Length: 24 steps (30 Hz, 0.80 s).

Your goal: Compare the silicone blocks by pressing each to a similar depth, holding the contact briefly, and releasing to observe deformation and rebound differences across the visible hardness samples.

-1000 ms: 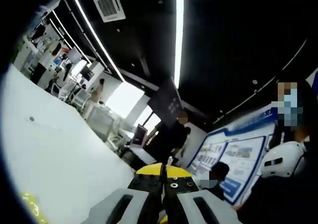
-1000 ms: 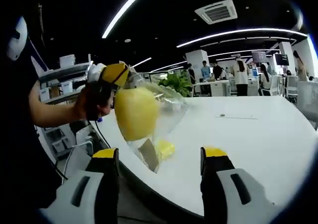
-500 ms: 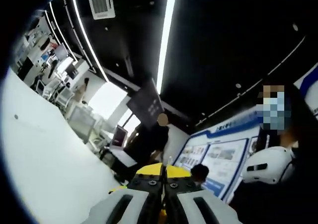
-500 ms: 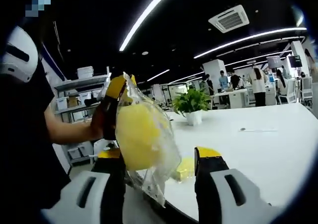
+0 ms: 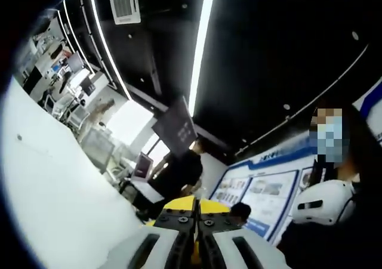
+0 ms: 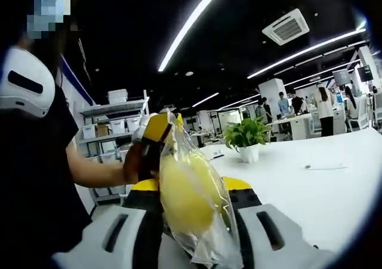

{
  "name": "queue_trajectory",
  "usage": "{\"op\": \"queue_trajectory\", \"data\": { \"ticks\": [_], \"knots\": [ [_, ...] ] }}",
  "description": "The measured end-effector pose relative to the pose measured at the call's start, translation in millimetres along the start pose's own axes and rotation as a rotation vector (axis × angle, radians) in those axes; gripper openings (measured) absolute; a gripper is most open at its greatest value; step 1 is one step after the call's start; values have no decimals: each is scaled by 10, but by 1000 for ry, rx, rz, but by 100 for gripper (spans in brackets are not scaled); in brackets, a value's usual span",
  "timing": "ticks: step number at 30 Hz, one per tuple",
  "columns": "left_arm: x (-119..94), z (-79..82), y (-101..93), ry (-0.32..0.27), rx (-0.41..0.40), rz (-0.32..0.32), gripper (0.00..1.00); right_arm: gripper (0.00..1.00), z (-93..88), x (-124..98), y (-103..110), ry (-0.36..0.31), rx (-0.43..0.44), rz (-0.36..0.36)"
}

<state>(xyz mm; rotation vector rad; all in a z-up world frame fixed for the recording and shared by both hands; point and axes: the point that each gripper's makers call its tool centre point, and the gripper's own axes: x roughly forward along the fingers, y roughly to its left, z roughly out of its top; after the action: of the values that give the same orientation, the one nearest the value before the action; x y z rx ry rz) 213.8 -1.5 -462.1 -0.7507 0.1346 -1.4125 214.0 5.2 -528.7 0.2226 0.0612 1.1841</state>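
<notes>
Stretching across the right gripper view, a white table (image 6: 334,185) takes the right half of the scene; it also shows as a pale slope at the left in the left gripper view (image 5: 54,191). On its far part stands a potted plant (image 6: 246,139), and behind it people stand among desks. At the left in that view is the person's dark sleeve (image 6: 36,179) with a bare forearm.

A clear plastic bag (image 6: 200,215) hangs in front of the right gripper (image 6: 194,188). Inside it is a yellow silicone block (image 6: 185,194), rounded in shape. The bag with the block sits between the two yellow-tipped jaws of the right gripper, which stand close on both sides of it; if they really press it, I cannot tell. The top of the bag is pinched by the left gripper (image 6: 160,129), seen here from the side, with the person's hand (image 6: 136,161) behind it.

In the left gripper view, the left gripper's (image 5: 196,206) jaws are clenched together, tips touching, and point up toward a dark ceiling with light strips (image 5: 200,42).
</notes>
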Motion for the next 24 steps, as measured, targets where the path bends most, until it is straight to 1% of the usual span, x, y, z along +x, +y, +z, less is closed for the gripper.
{"op": "queue_trajectory", "data": {
  "ticks": [3,5,7,13,17,21,24],
  "knots": [
    [-44,2,6,4,14,9,0,30,-46,35,50,46,-3,10],
    [-67,-2,13,6,19,20,0,28,-68,51,63,64,11,9],
    [-81,-7,29,13,33,31,0,25,-95,62,66,74,9,0],
    [-109,-18,91,52,78,61,0,20,-141,48,85,94,59,-1],
    [-127,-27,130,67,94,71,0,16,-163,35,69,109,45,-13],
    [-131,-55,180,91,125,96,0,13,-204,19,29,129,72,-33],
    [-119,-75,177,102,134,102,0,12,-225,10,25,135,95,-33]
  ]
}}
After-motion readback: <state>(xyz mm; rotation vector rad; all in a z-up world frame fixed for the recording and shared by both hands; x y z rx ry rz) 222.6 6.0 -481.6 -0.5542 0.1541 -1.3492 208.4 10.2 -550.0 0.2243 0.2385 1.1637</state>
